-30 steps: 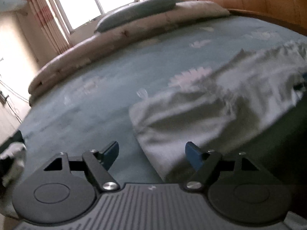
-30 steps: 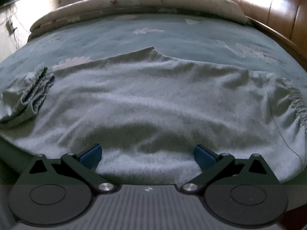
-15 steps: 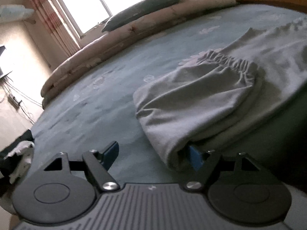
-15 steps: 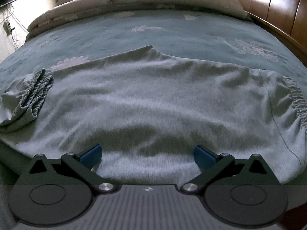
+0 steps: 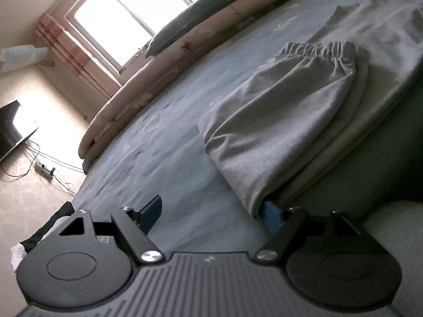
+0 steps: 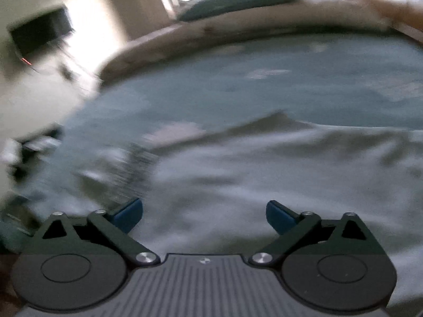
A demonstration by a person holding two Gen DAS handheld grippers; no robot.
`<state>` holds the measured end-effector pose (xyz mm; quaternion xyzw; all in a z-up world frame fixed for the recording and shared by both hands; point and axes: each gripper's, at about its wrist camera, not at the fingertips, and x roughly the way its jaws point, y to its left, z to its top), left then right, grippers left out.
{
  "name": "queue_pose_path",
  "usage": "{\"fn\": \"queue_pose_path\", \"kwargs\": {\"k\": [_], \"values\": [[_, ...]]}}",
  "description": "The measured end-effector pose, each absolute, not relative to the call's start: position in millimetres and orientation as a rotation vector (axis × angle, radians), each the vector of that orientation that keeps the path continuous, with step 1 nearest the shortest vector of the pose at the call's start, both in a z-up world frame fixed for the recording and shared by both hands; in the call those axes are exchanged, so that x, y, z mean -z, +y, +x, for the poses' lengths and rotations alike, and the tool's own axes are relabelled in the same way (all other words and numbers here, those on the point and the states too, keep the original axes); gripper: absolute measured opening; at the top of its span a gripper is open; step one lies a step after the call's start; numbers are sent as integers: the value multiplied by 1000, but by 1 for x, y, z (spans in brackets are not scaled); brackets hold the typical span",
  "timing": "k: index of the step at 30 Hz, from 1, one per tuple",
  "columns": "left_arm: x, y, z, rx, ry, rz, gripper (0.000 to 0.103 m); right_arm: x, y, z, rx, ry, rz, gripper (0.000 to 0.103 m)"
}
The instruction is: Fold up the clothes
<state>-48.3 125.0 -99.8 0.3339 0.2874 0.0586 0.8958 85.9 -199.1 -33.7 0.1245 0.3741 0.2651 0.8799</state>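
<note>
A grey sweatshirt [image 5: 290,121] lies spread on the blue-green flowered bed sheet [image 5: 158,145], one sleeve folded over its body with the gathered cuff [image 5: 317,50] farthest from me. My left gripper [image 5: 211,210] sits low at the folded sleeve's near edge. Its jaws are opening, the right fingertip [image 5: 271,212] is tucked under the cloth fold, and only sheet lies between the pads. In the blurred right wrist view my right gripper [image 6: 202,210] hangs open above the sweatshirt [image 6: 264,171], gripping nothing.
A rolled beige quilt [image 5: 164,84] with a blue pillow [image 5: 190,31] on it lines the bed's far side under the window [image 5: 119,18]. Left of the bed are a TV [image 5: 10,126], a power strip with cables [image 5: 45,170] and dark clothing on the floor [image 5: 47,227].
My left gripper has sunk and rolled, bringing its right finger under the folded sleeve's near edge. My right gripper has lifted off the sweatshirt and swung left, so its view is blurred.
</note>
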Motion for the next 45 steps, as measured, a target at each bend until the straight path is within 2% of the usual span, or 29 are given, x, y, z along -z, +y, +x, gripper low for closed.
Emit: {"fn": "queue_pose_path", "kwargs": {"k": [5,9,15,25,26,28,30,31,35,39,40,42,45], "values": [[98,134,-44,-123,604,623,85,42,-174,132,-823,850,548,87],[99,133,-45,-128,603,611,85,58,-144,170,-852,927,605,77],[100,136,-46,-134,601,575,85,71,-101,191,-918,1015,651,66],[101,141,-47,-139,593,549,89,89,-85,176,-870,1085,533,64],[101,141,-47,-139,593,549,89,86,-83,176,-866,1075,505,61],[101,140,-48,-138,593,547,89,81,-75,174,-850,1052,426,48],[101,140,-48,-138,593,547,89,75,-69,170,-837,1040,335,15],[101,140,-49,-138,593,547,89,72,-70,168,-839,1036,326,14],[101,140,-49,-135,591,552,89,60,-80,159,-846,1020,315,13],[101,143,-48,-130,591,548,91,76,-95,159,-768,1071,336,16],[101,143,-48,-130,591,545,91,78,-102,159,-759,1065,383,19],[101,143,-49,-131,592,543,91,81,-117,158,-760,1060,479,50],[98,141,-49,-121,607,554,90,88,-128,158,-769,1078,552,57]]}}
